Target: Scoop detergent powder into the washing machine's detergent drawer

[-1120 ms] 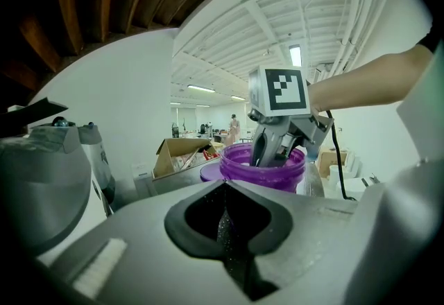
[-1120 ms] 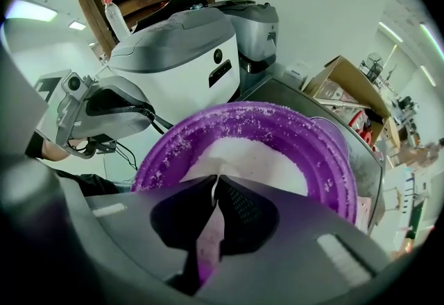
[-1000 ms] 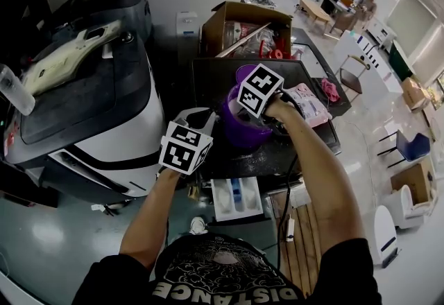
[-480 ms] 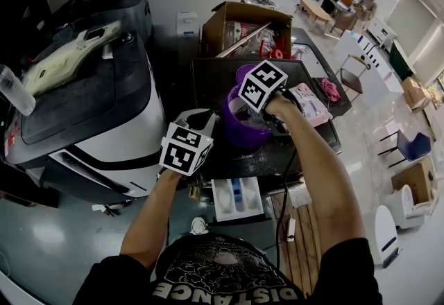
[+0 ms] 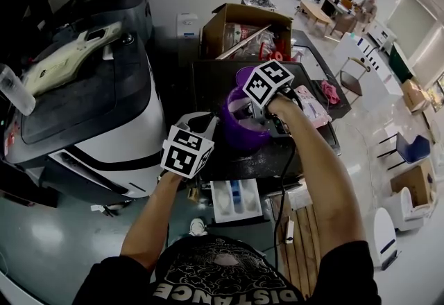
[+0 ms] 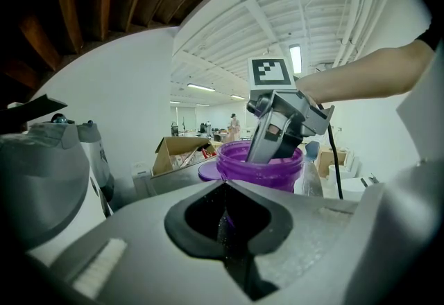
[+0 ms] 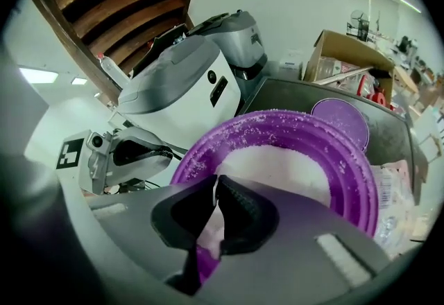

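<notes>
On the dark desk [image 5: 208, 82], a purple tub [image 5: 239, 134], open, with white detergent powder [image 7: 277, 168] heaped inside and grains stuck along the rim. Just behind it, flat on the desk, the purple lid [image 7: 340, 120].

Right gripper [image 7: 216, 184] tipped down into the tub from the person's side, marker cube above the rim. Fingers clenched, tips pressed together over the powder with only a hairline of light between them. Lower down, in the hollow between the fingers, pale powder and a strip of purple: tub wall or something thin pinched there, impossible to tell.

Left gripper [image 6: 225, 189] held lower and to the left, off the desk's front corner, apart from the tub and aimed at it. Fingers clenched here too, gripping nothing, dusted with fine specks.

Below the desk's front edge, close to the person's chest, the detergent drawer [image 5: 236, 198], pulled out, white with a blue patch in its middle compartment. Neither gripper over it.

Farther back, a cardboard box [image 5: 243, 26]. To the tub's right, a pink packet [image 5: 310, 104]. To the left, a large grey-and-white machine [image 5: 90, 109].
</notes>
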Demonstrator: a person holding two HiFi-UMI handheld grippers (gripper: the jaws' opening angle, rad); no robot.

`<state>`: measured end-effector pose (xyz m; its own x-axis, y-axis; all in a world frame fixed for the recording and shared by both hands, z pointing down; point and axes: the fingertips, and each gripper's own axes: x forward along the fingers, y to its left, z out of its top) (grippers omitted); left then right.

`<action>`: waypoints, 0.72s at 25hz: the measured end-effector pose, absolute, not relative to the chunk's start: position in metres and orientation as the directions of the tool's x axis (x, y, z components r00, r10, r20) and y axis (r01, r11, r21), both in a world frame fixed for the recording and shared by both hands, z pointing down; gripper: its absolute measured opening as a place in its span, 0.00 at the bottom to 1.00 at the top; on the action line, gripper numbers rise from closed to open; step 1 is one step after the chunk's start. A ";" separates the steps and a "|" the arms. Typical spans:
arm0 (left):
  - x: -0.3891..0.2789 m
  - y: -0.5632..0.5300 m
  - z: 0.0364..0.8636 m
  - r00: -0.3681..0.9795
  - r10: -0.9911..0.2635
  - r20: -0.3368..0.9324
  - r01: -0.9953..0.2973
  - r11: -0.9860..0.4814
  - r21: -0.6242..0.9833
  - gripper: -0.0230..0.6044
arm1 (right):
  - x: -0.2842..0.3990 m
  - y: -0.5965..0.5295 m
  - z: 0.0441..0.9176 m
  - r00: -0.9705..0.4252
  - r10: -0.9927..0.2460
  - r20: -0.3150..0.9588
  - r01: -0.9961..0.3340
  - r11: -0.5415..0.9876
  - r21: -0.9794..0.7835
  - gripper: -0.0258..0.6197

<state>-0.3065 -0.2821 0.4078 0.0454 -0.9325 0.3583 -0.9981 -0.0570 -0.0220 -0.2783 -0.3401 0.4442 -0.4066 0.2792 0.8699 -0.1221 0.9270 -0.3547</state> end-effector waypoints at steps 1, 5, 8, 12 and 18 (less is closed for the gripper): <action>-0.306 -0.282 0.408 0.046 -0.932 0.358 -0.998 -0.058 -0.022 0.04 | -0.278 -0.340 0.442 -0.420 0.286 0.861 -0.127 0.921 -0.368 0.10; -0.303 -0.283 0.408 0.049 -0.930 0.363 -0.998 -0.061 -0.022 0.04 | -0.278 -0.340 0.434 -0.453 0.306 0.838 -0.133 0.906 -0.402 0.10; -0.300 -0.285 0.410 0.053 -0.930 0.365 -0.998 -0.065 -0.021 0.04 | -0.278 -0.339 0.429 -0.465 0.320 0.825 -0.128 0.898 -0.421 0.10; -0.295 -0.287 0.409 0.056 -0.931 0.361 -0.998 -0.068 -0.019 0.04 | -0.275 -0.338 0.423 -0.485 0.335 0.808 -0.129 0.886 -0.444 0.10; -0.293 -0.291 0.405 0.049 -0.936 0.348 -0.998 -0.055 -0.008 0.04 | -0.272 -0.340 0.406 -0.562 0.355 0.747 -0.135 0.852 -0.507 0.10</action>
<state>-0.2927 -0.2913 0.4051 0.0491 -0.9362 0.3480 -0.9984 -0.0554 -0.0083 -0.2722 -0.3399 0.4063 -0.5622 0.3553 0.7468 -0.1346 0.8517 -0.5065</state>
